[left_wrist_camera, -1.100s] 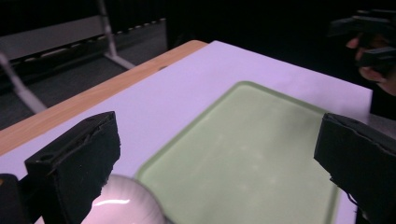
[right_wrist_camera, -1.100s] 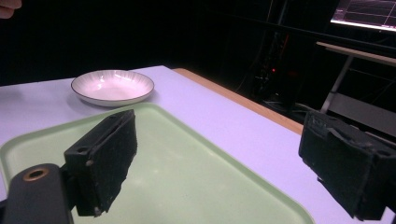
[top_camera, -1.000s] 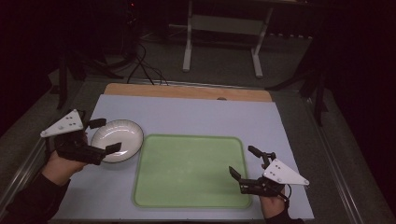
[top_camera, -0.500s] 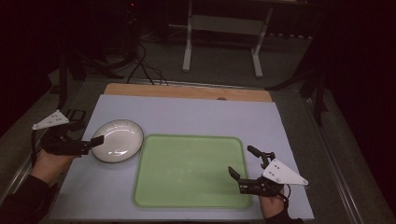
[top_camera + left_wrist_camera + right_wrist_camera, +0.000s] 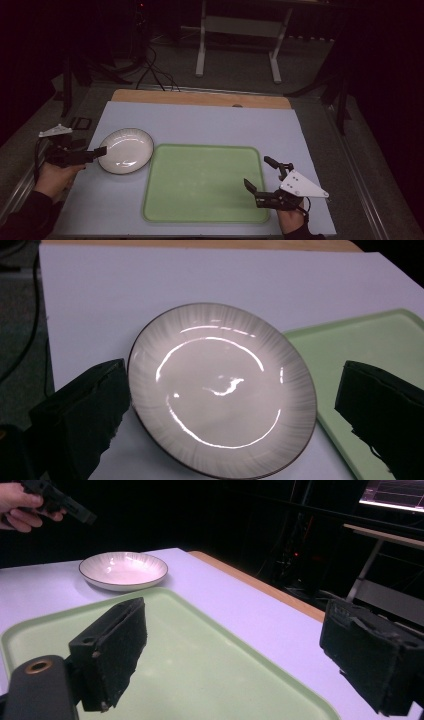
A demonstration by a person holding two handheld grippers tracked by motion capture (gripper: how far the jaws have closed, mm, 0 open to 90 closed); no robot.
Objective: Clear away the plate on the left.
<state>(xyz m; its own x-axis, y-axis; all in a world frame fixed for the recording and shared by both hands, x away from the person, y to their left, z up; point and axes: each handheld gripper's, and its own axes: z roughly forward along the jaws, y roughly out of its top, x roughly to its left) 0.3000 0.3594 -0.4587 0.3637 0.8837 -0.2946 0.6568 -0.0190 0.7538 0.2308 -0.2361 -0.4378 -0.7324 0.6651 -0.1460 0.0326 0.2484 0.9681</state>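
The plate (image 5: 222,390) lies straight ahead of the spread left tongs (image 5: 225,415), far from the likewise parted right tongs (image 5: 262,175).

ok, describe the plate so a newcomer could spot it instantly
Start at the pale blue table top and find the big green tray in its middle. Just off the tray's far-left corner sits the plate, with the open left gripper at its left edge. It is the one round, glossy white dish with a thin dark rim.
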